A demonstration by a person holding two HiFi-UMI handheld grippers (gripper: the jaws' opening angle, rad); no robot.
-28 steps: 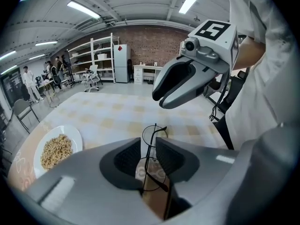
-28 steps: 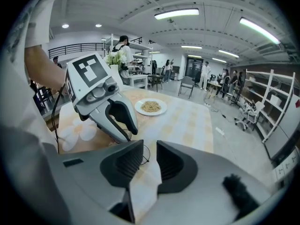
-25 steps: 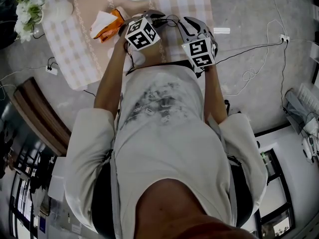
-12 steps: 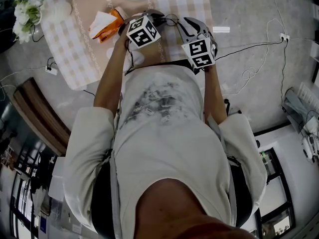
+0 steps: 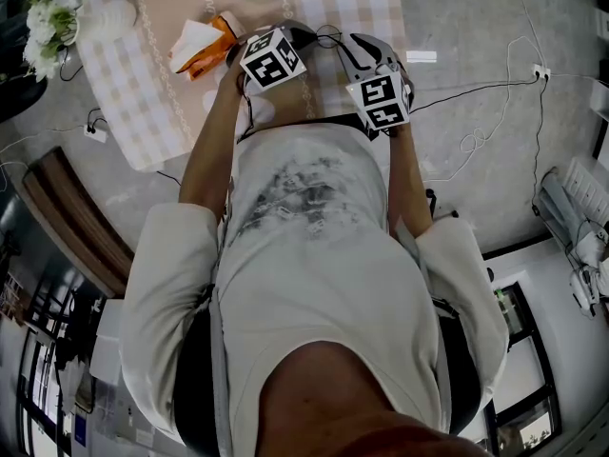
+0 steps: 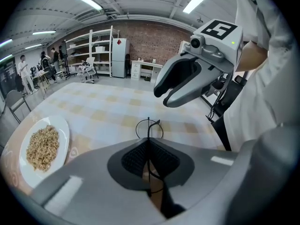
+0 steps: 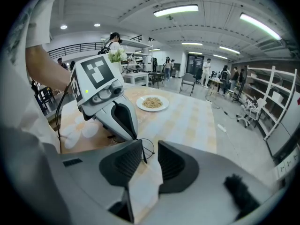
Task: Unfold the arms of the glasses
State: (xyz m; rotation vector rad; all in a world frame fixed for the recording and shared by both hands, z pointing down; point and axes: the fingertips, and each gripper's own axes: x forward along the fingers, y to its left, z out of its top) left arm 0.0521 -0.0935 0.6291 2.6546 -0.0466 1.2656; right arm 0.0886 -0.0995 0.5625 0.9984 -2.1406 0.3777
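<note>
The thin wire-framed glasses (image 6: 149, 128) hang just above the checked tablecloth (image 6: 108, 109). My left gripper (image 6: 149, 146) is shut on their wire frame, and one round lens ring sticks out past the tips. My right gripper (image 7: 149, 158) faces it from the other side. Its jaws stand apart and have just been opening. A thin wire of the glasses (image 7: 146, 149) lies between them close to the left pad, and no pad presses on it. In the head view both marker cubes, left (image 5: 273, 58) and right (image 5: 381, 100), sit close together over the table's near edge.
A white plate of grains (image 6: 44, 146) lies on the table beyond the grippers. An orange and white packet (image 5: 200, 46) lies to the left, and white flowers (image 5: 52, 22) stand at the table's far left. Cables (image 5: 495, 84) trail over the floor on the right.
The left gripper's cube has edged slightly up the picture. The right gripper's cube and the person's body have kept their place.
</note>
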